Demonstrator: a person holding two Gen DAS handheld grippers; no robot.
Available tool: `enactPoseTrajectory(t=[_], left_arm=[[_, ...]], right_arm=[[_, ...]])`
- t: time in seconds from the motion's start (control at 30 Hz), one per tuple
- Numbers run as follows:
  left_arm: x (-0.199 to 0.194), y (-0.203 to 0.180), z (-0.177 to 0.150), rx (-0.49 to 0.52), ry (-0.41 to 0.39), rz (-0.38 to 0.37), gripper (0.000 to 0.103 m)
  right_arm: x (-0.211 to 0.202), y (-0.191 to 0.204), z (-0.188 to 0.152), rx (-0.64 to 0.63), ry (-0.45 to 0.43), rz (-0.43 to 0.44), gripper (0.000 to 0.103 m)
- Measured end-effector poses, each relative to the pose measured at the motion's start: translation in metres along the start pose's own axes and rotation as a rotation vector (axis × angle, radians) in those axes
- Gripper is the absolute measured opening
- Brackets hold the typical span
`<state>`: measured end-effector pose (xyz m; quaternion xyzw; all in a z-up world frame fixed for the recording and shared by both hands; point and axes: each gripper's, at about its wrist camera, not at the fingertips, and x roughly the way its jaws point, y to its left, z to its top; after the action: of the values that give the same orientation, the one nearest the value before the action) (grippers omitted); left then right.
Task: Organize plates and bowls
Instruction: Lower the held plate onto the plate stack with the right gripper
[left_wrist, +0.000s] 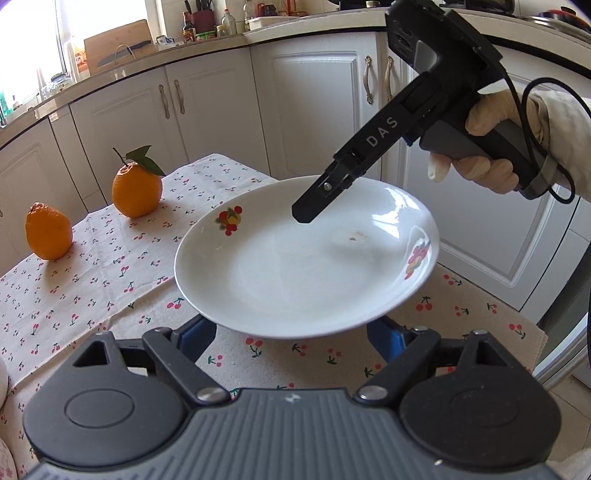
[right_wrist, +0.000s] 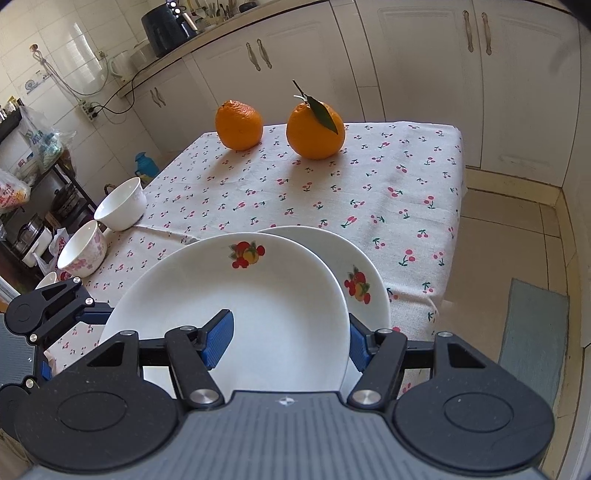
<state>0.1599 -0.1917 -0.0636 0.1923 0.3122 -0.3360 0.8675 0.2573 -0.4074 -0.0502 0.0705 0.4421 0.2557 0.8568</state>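
Note:
A white plate with fruit prints (left_wrist: 303, 266) is held off the cherry-print tablecloth (left_wrist: 92, 280). My right gripper (right_wrist: 288, 338) straddles its rim: one blue pad (right_wrist: 218, 339) over the inside, the other (right_wrist: 358, 347) under it. In the left wrist view the right gripper (left_wrist: 310, 210) reaches over the plate's far rim. A second matching plate (right_wrist: 358, 266) lies under and behind the first. My left gripper (left_wrist: 291, 338) is open, its blue fingers (left_wrist: 195, 338) below the plate's near edge. Two bowls, one plain white (right_wrist: 122, 205) and one pink-flowered (right_wrist: 83, 251), stand at the table's left edge.
Two oranges (right_wrist: 240, 123) (right_wrist: 316, 129) sit at the far side of the table. White kitchen cabinets (left_wrist: 207, 107) run behind. The tiled floor (right_wrist: 509, 236) and a grey mat (right_wrist: 535, 332) lie to the right of the table.

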Motion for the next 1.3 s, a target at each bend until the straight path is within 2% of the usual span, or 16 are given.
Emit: enactPoseTrajectory(t=[0.47, 0.97, 1.17, 1.3], left_arm=[[0.015, 0.009, 0.004, -0.021, 0.031, -0.042, 0.089], [0.015, 0.013, 0.002, -0.02, 0.017, -0.056, 0.091], [0.011, 0.011, 0.002, -0.014, 0.003, -0.06, 0.091], [0.008, 0.009, 0.0, -0.005, -0.008, -0.064, 0.094]], right_arm=[[-0.004, -0.006, -0.004, 0.009, 0.005, -0.027, 0.069], [-0.019, 0.002, -0.009, 0.007, 0.0, -0.074, 0.071], [-0.018, 0.009, -0.01, -0.01, 0.01, -0.107, 0.076], [-0.015, 0.016, -0.012, -0.026, 0.021, -0.14, 0.084]])
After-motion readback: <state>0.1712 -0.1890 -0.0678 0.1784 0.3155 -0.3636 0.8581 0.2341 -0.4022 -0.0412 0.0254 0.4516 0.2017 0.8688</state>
